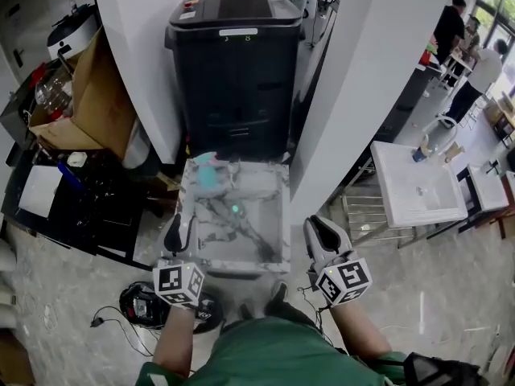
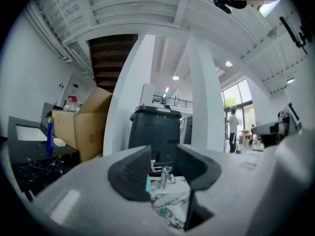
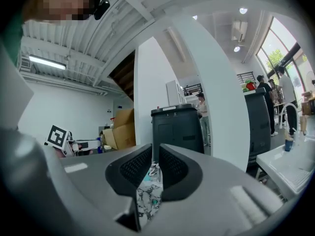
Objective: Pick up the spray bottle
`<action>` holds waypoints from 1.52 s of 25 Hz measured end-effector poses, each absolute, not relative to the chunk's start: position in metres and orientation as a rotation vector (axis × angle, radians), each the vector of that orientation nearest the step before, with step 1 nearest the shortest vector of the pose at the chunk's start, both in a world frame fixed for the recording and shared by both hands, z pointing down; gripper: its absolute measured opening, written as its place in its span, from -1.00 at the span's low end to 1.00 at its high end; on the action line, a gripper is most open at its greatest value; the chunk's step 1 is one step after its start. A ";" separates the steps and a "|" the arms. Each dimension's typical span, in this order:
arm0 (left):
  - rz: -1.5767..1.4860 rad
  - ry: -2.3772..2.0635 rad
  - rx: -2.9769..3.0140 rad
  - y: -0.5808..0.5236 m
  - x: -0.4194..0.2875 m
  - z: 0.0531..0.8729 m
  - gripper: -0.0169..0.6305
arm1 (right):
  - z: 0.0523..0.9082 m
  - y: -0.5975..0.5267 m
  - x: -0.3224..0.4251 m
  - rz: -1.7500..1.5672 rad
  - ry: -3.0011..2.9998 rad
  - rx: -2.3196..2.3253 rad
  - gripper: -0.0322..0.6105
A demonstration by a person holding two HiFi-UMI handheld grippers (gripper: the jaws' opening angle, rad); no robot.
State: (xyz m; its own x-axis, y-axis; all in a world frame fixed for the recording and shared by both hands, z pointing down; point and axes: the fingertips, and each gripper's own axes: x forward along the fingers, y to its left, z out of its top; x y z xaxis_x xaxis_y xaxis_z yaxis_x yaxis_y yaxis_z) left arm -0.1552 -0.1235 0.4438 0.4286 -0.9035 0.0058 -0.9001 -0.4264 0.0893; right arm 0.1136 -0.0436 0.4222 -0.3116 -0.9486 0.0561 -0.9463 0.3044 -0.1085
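Daylight floods in through tall windows [image 3: 290,53] far to the right of the right gripper [image 3: 153,167] and leaves that side glaring. A strip lamp [image 3: 47,61] glows up to its left. Ahead of the left gripper [image 2: 163,170], ceiling spots [image 2: 175,77] give even light. Both gripper bodies, close to the lens, look soft and out of focus. Fisheye distortion bends the columns [image 1: 354,71], and the corners go black.

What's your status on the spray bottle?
Left gripper open, empty. Right gripper jaws barely apart, empty. Bottle at back left of sink, near the tap, untouched. Both grippers short of it; path looks clear.
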 end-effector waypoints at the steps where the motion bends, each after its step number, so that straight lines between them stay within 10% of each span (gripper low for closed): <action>1: -0.060 -1.647 2.585 -0.127 -0.152 0.444 -0.45 | 0.422 -0.049 0.118 -0.197 2.521 -1.827 -0.76; 38: 0.344 -1.726 2.345 -0.393 -0.119 0.618 -0.33 | 0.506 -0.240 0.192 -0.499 2.540 -1.914 -0.76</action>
